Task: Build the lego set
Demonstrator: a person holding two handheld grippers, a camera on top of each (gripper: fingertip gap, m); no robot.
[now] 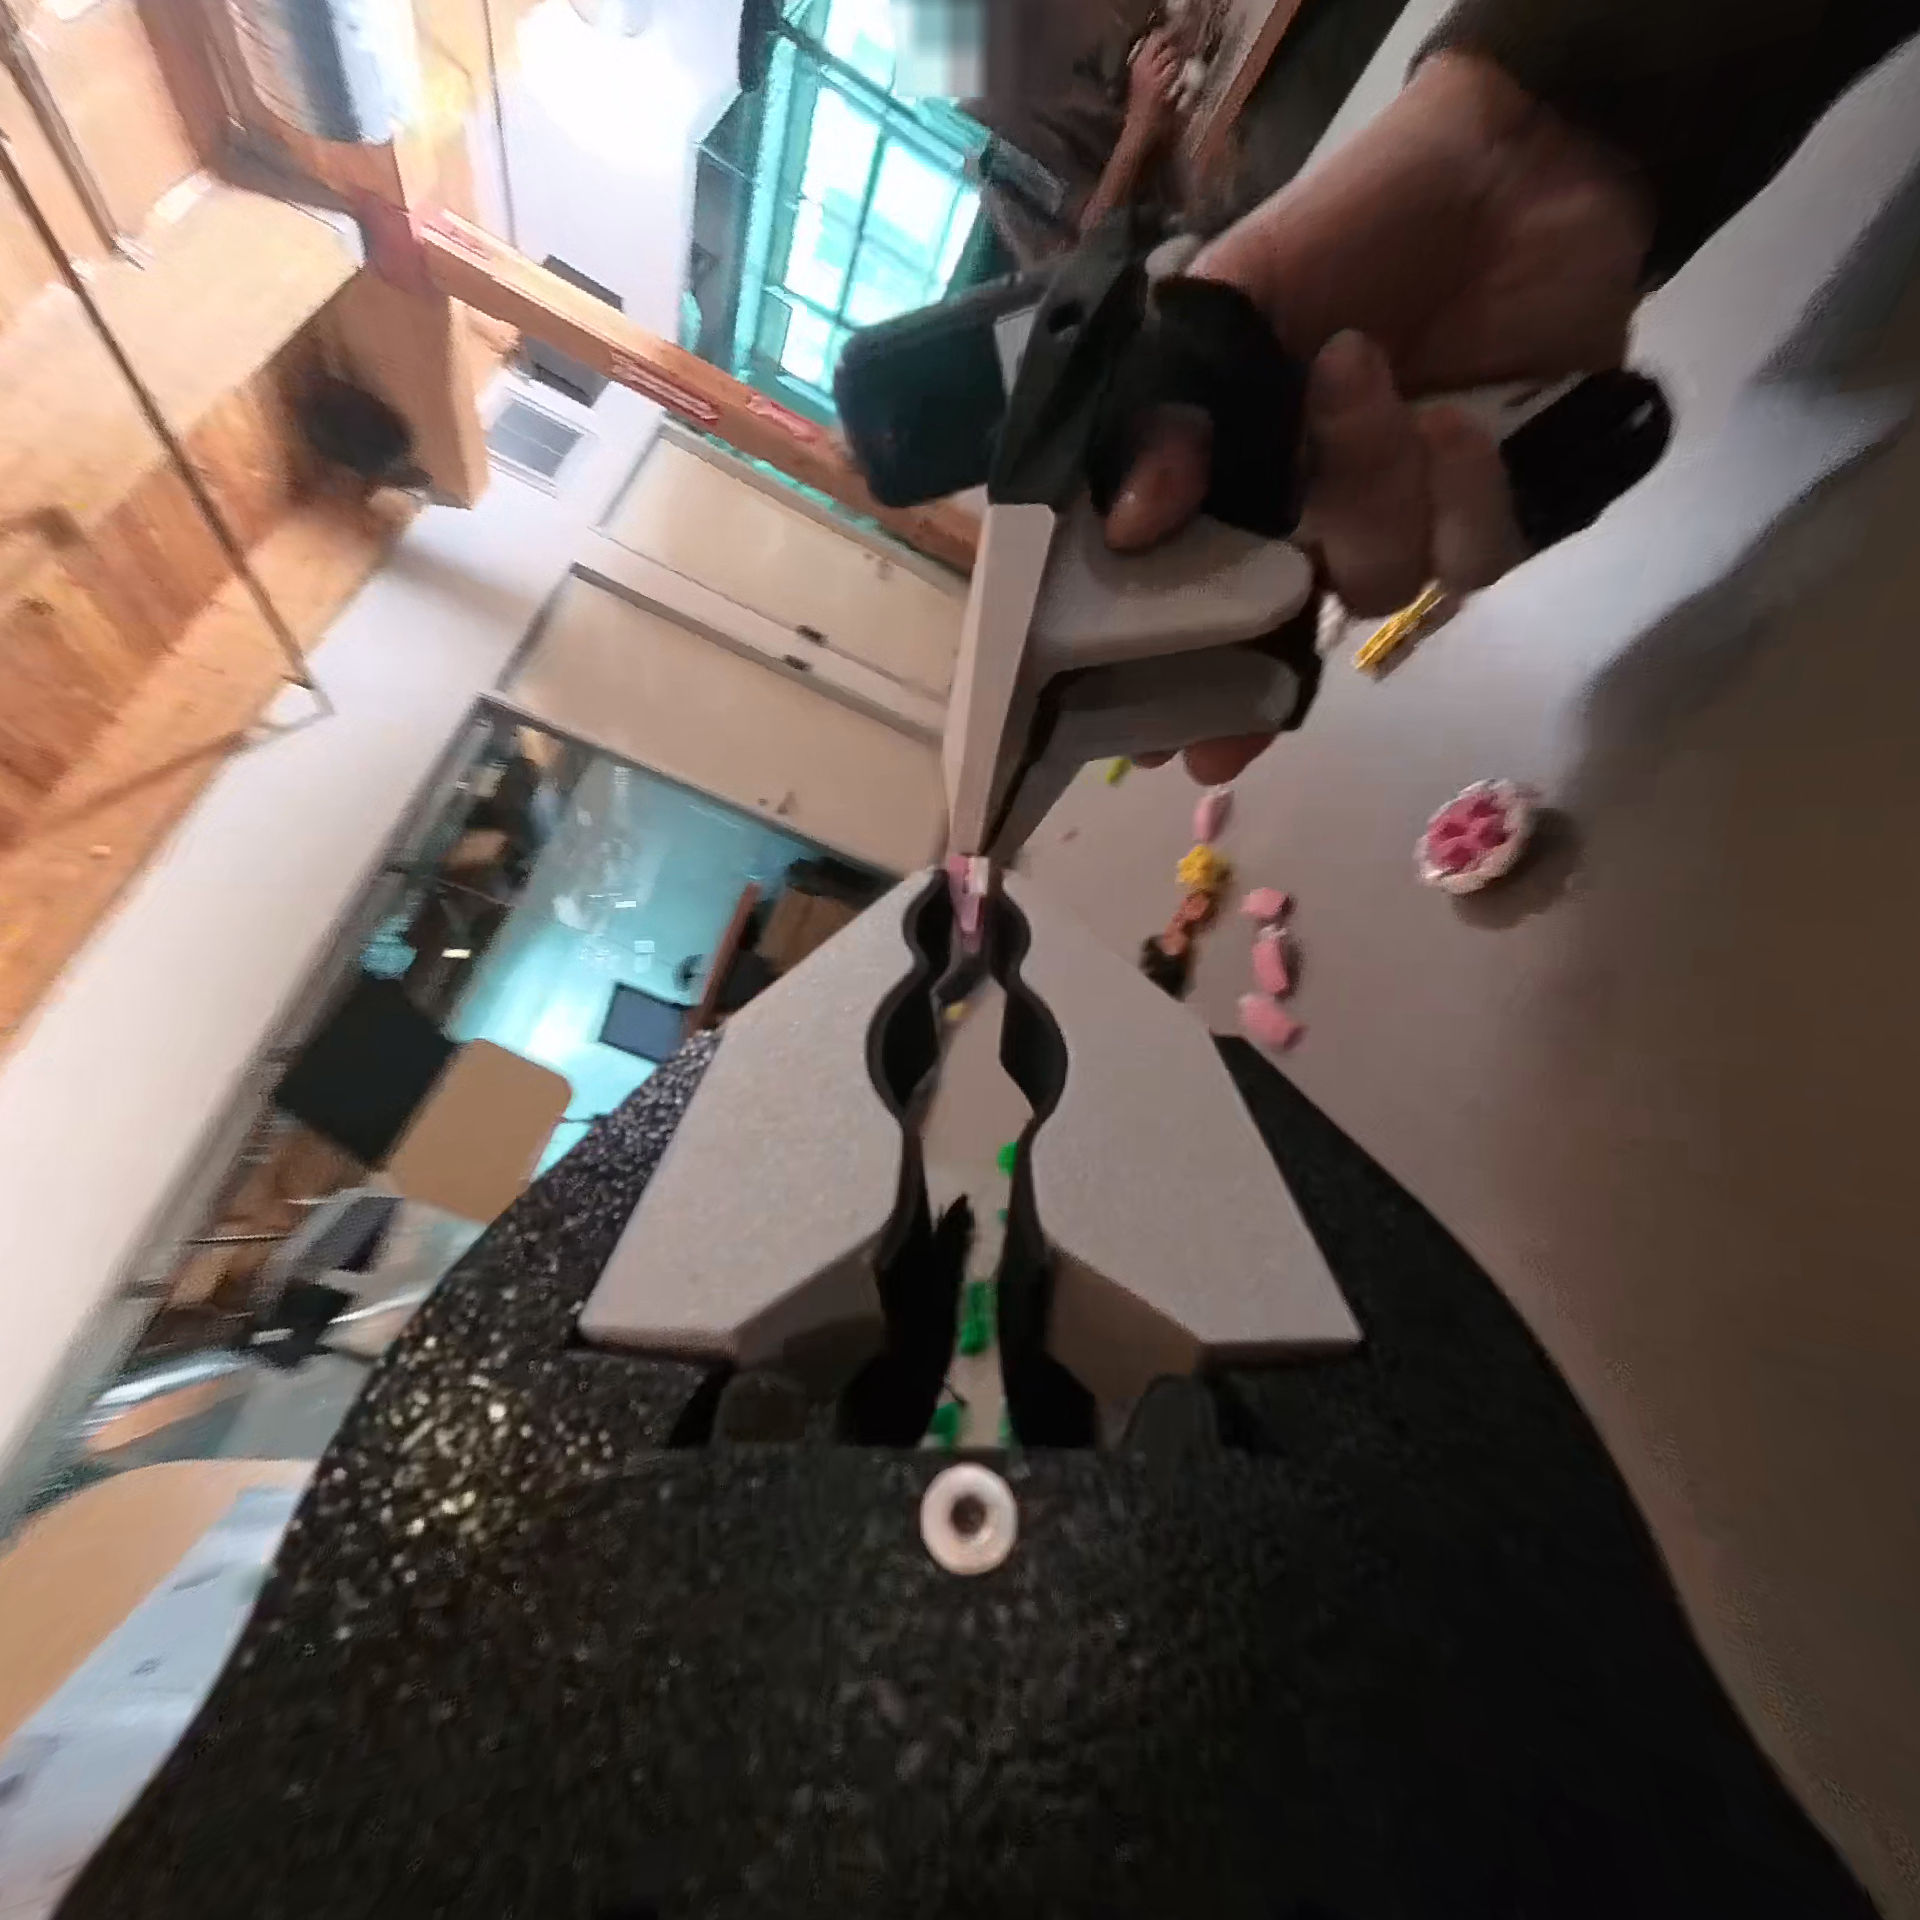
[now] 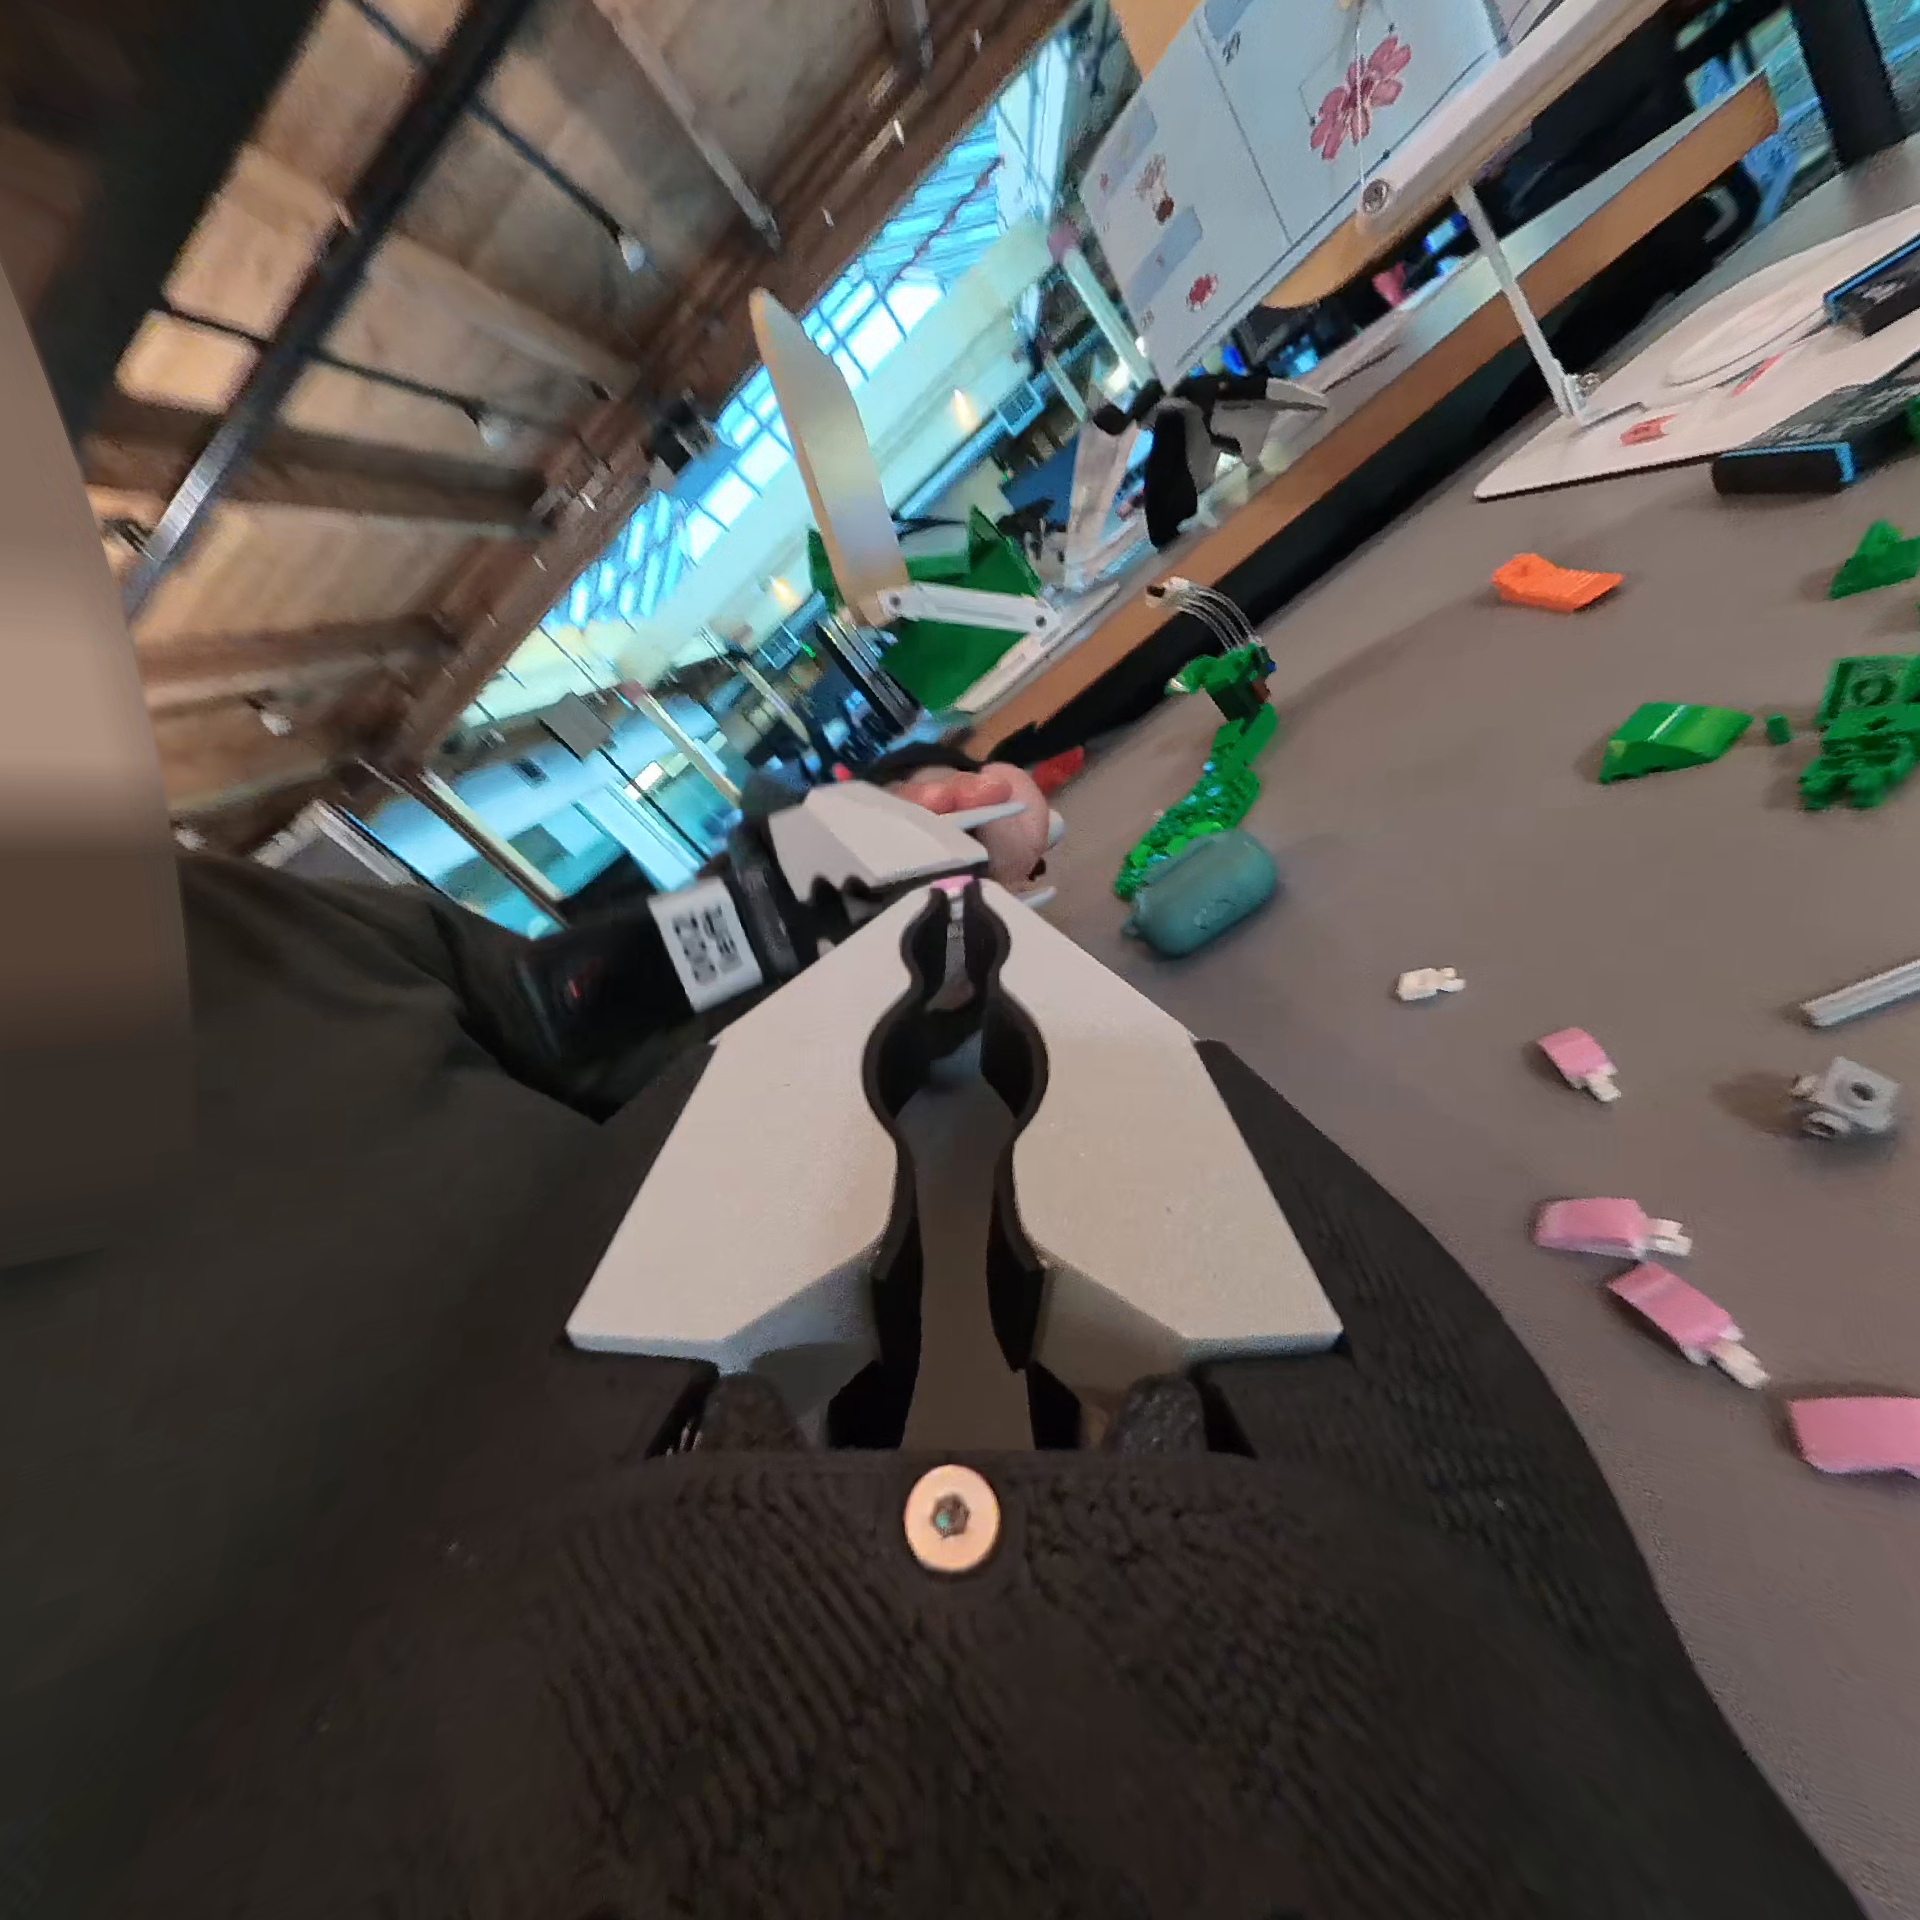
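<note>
You are pinching pink piece (image 1: 968,906) in left gripper (image 1: 966,894); right gripper (image 2: 958,902) meeting it tip to tip, also clamping it, above grey table (image 2: 1455,935).

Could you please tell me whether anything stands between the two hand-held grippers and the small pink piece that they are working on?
Nothing visible does. The left hand-held gripper is shut on the pink piece, and the right hand-held gripper meets it tip to tip, above the grey table. The loose pink petals lie off to the side.
</note>
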